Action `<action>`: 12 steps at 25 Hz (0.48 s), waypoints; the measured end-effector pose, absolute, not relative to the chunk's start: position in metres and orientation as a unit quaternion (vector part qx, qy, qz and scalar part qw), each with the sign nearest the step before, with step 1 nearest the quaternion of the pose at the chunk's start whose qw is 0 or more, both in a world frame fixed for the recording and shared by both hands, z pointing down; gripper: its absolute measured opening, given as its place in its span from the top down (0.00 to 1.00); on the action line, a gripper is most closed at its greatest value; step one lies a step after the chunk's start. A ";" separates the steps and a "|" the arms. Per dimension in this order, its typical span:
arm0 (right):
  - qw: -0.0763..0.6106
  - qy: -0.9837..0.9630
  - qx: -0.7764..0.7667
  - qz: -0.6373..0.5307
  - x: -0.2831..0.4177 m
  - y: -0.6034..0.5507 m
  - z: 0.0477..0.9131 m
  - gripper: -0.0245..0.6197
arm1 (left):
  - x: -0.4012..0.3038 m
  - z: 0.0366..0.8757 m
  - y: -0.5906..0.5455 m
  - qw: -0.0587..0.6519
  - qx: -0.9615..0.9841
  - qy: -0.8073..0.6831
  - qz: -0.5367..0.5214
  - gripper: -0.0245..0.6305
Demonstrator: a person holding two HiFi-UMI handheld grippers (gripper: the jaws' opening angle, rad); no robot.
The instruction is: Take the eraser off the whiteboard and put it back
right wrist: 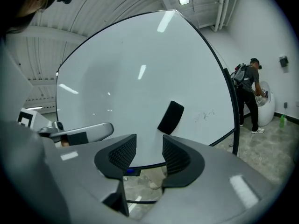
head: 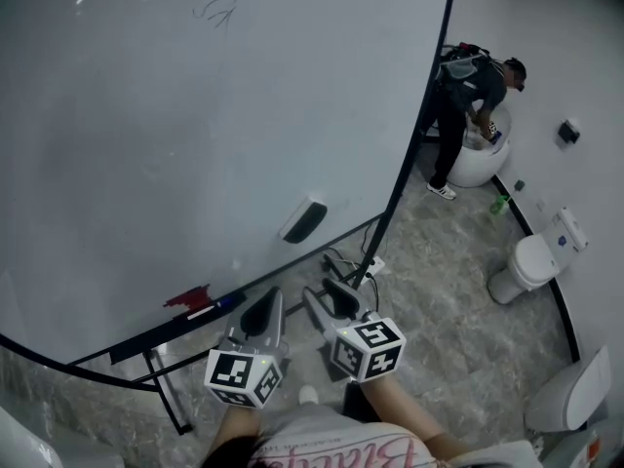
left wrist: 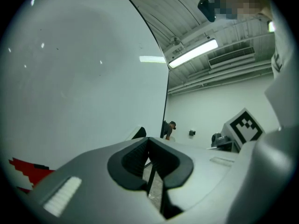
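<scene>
On the whiteboard [head: 146, 115], at twelve o'clock from the right tool [head: 328, 298], clings the eraser [head: 304, 221]: probably light, rigid-backed, best pinched across its narrow sides. Right tool released, left tool [head: 269, 300] clenched, both empty.

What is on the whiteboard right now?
A dark eraser clings tilted, low on the whiteboard. A faint scribble sits near the top and a red patch at the bottom edge. The surface beneath the eraser is covered.
</scene>
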State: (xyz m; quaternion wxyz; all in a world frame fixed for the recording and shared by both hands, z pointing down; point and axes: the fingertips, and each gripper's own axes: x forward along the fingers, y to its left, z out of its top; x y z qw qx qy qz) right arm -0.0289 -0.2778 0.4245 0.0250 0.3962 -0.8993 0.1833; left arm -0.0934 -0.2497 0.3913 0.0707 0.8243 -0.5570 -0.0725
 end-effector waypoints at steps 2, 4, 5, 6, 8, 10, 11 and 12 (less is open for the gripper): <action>0.011 -0.895 0.403 0.192 -0.031 -0.299 0.423 0.70 | -0.094 0.391 -0.260 0.070 0.822 -0.560 -0.074 0.96; -0.005 -0.891 0.409 0.198 -0.035 -0.318 0.420 0.67 | -0.093 0.392 -0.270 0.072 0.822 -0.561 -0.074 0.96; -0.012 -0.889 0.411 0.202 -0.037 -0.327 0.419 0.64 | -0.092 0.392 -0.274 0.071 0.822 -0.560 -0.073 0.96; -0.019 -0.886 0.414 0.208 -0.038 -0.337 0.419 0.63 | -0.091 0.392 -0.277 0.070 0.823 -0.559 -0.072 0.96; -0.028 -0.879 0.422 0.221 -0.040 -0.357 0.421 0.61 | -0.090 0.391 -0.283 0.068 0.825 -0.557 -0.071 0.96; -0.030 -0.872 0.429 0.235 -0.041 -0.374 0.425 0.58 | -0.091 0.392 -0.288 0.069 0.825 -0.557 -0.069 0.96; -0.031 -0.870 0.429 0.240 -0.043 -0.381 0.427 0.56 | -0.092 0.392 -0.291 0.070 0.825 -0.557 -0.068 0.96; -0.031 -0.870 0.427 0.244 -0.045 -0.388 0.428 0.55 | -0.092 0.392 -0.294 0.070 0.825 -0.556 -0.067 0.96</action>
